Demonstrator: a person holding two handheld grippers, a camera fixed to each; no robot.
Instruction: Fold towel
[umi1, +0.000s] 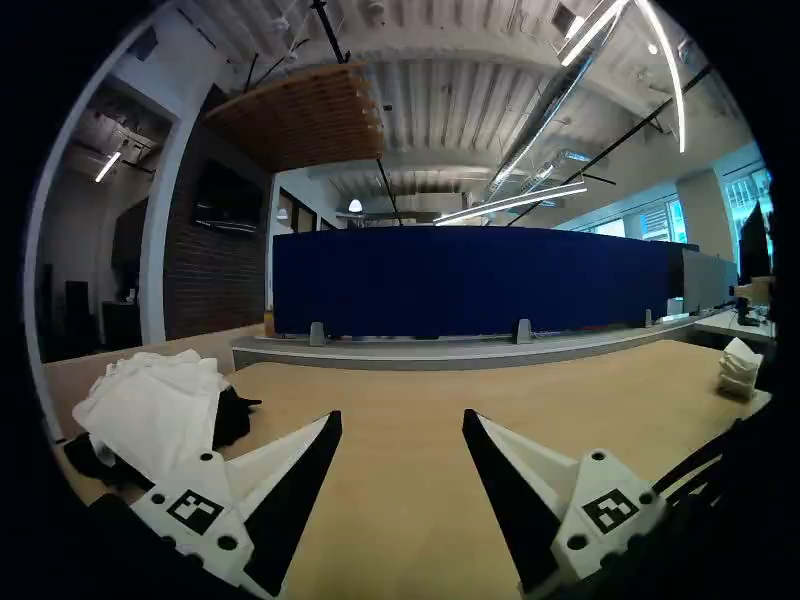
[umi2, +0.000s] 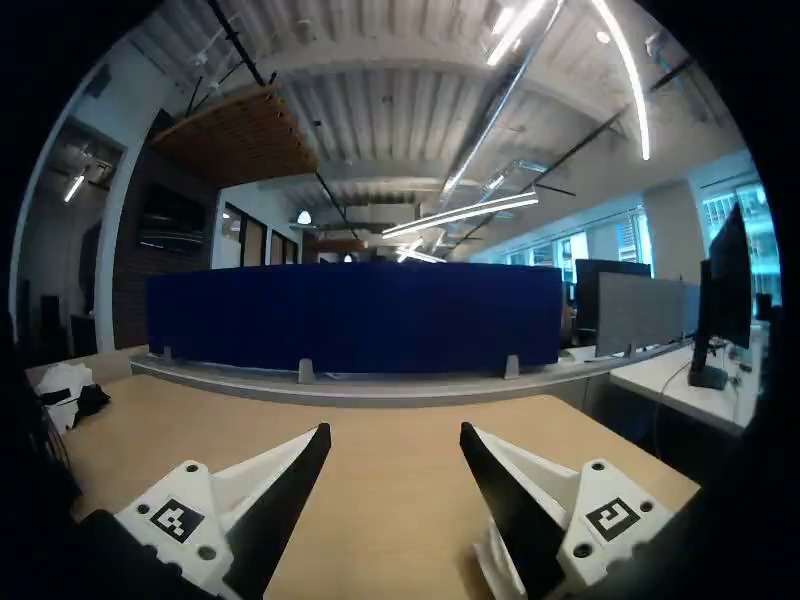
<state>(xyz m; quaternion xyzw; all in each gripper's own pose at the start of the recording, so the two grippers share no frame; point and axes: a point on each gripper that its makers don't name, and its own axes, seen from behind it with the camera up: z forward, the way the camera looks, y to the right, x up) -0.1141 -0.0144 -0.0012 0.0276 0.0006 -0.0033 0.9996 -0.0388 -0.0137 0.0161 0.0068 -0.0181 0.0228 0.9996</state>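
Wood desk (umi1: 420, 395): pale top, bare from the fingertips up to the foot of the divider.
Divider (umi1: 470, 280): dark blue panel standing upright on small grey feet along the desk's far edge; seen again in the right gripper view (umi2: 350, 315).
Left gripper (umi1: 400, 440): fingers spread wide with nothing between them, tips over the desk on the near side of the divider, aimed at its middle.
Right gripper (umi2: 395, 450): fingers also spread wide with nothing between the tips, aimed at the divider's middle from the near side.
Towels (umi1: 150, 410): crumpled white pile on the desk, on the near side of the divider and off its left end, just behind the left gripper's left finger; small at the far left of the right gripper view (umi2: 60, 385).
Dark cloth (umi1: 235, 415): black, under the towels and showing on the side toward the divider's middle.
Stack (umi1: 740, 368): white folded cloth at the desk's corner, nearer than the divider and past its right end.
White piece (umi2: 492, 572): cloth-like edge low beside the right gripper's right finger; contact cannot be told.
Monitor (umi2: 725, 290): dark screen on a white desk, beyond the divider's right end.
Grey panel (umi2: 640, 310): upright, between the divider's right end and the monitor.
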